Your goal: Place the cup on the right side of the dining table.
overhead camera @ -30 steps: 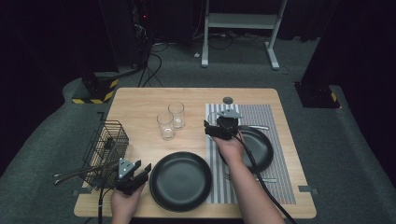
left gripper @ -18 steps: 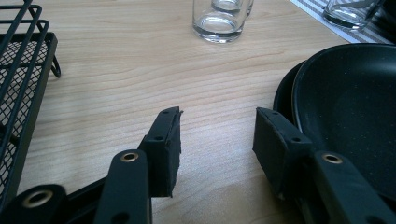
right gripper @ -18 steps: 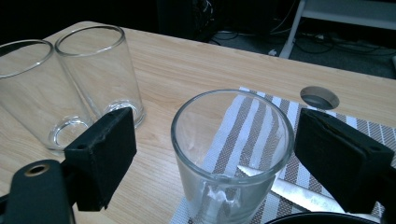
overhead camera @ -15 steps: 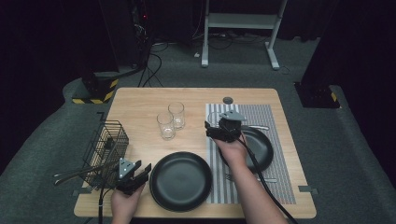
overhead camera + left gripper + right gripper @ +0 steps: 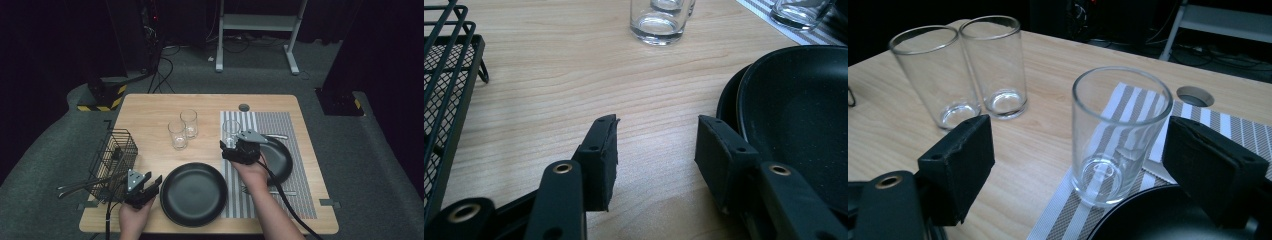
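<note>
Glass tumbler (image 5: 1118, 135) standing upright between my right claw (image 5: 1088, 160) pads, jaws released, not touching; left claw (image 5: 656, 150) idling released, far left.

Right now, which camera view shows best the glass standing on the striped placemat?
The right gripper view: the glass stands close and whole between the open jaws, upright and empty. The high view shows it small, just beyond the right gripper. The left gripper view shows its base at the top edge.
</note>
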A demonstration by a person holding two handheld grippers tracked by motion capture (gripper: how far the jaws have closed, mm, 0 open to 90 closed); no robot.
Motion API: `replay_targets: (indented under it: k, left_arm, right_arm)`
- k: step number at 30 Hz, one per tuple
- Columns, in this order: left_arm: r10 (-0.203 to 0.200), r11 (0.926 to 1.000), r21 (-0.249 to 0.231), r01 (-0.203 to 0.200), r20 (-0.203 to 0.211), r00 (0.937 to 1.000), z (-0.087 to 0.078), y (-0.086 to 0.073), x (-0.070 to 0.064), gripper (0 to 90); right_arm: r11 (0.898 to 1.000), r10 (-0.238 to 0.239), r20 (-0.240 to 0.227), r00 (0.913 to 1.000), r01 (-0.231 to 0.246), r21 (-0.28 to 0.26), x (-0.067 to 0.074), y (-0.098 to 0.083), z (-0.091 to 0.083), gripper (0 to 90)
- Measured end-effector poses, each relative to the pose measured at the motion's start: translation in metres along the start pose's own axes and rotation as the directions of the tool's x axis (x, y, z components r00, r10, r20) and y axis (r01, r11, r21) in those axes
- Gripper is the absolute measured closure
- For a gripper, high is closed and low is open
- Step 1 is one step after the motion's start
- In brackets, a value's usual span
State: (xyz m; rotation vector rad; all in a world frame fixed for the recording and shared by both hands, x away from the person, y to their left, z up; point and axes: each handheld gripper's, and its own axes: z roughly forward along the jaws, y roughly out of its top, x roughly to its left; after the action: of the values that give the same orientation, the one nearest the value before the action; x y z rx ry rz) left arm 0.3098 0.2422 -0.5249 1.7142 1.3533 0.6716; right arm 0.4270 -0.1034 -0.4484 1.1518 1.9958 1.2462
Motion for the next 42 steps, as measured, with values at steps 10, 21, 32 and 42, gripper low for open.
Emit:
replay_targets:
  k: [10, 21, 32, 42]
  left_arm:
    - [0.005, 1.0, 0.003, -0.005, 0.0, 1.0, 0.0, 0.0, 0.0, 51.8]
    - [0.008, 1.0, 0.003, -0.008, 0.0, 1.0, 0.0, 0.0, 0.0, 51.8]
    - [0.012, 0.9999, 0.004, -0.012, 0.003, 0.9999, 0.0, 0.0, -0.001, 51.4]
    - [0.016, 0.9998, 0.009, -0.016, 0.005, 0.9999, 0.0, 0.0, -0.002, 51.0]
  right_arm:
    - [1.0, -0.011, -0.039, 0.9992, 0.011, 0.002, 0.014, -0.019, -0.014, 13.6]
    - [0.999, -0.042, -0.081, 0.9959, 0.043, 0.013, 0.037, -0.042, -0.032, 14.0]
    - [0.998, -0.059, -0.117, 0.9914, 0.062, 0.025, 0.057, -0.07, -0.048, 15.9]
    - [0.992, -0.126, -0.126, 0.984, 0.128, 0.009, 0.067, -0.089, -0.057, 17.1]
